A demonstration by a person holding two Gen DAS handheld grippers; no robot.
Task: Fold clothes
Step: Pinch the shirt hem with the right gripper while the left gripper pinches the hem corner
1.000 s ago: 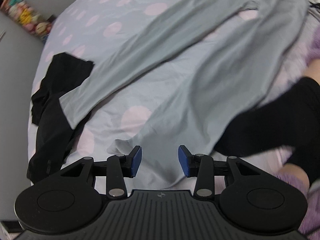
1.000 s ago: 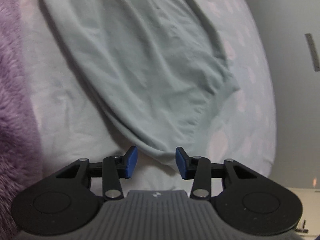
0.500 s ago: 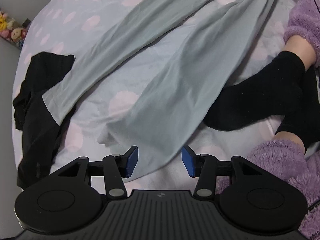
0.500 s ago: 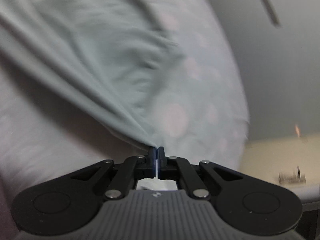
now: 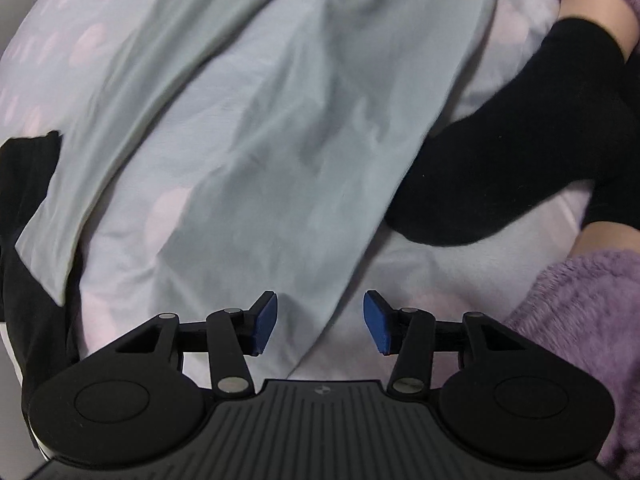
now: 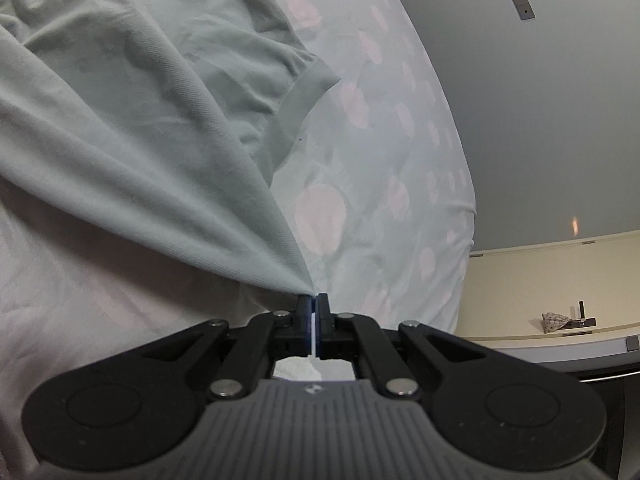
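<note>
Pale grey-green trousers [image 5: 300, 140] lie spread on the dotted bed sheet [image 5: 120, 32]. In the left wrist view my left gripper [image 5: 320, 324] points down over the near end of one trouser leg. Its jaws are closing, the leg's hem lies between the blue pads [image 5: 266, 322], and the pads do not press on it. In the right wrist view my right gripper [image 6: 314, 304] is shut on an edge of the trousers [image 6: 140, 120] near the waistband [image 6: 304, 96]. The cloth rises from the bed to that pinch in a taut fold.
A black garment [image 5: 28, 240] lies at the left, partly under the other trouser leg. A person's feet in black socks [image 5: 500, 160] and fluffy purple cloth [image 5: 580, 320] sit at the right. Past the bed's edge are a grey wall [image 6: 540, 120] and a cream ledge [image 6: 540, 280].
My left gripper has come down close over the leg's hem. My right gripper, open a second ago around the trousers' edge, has shut on it and pulled it taut.
</note>
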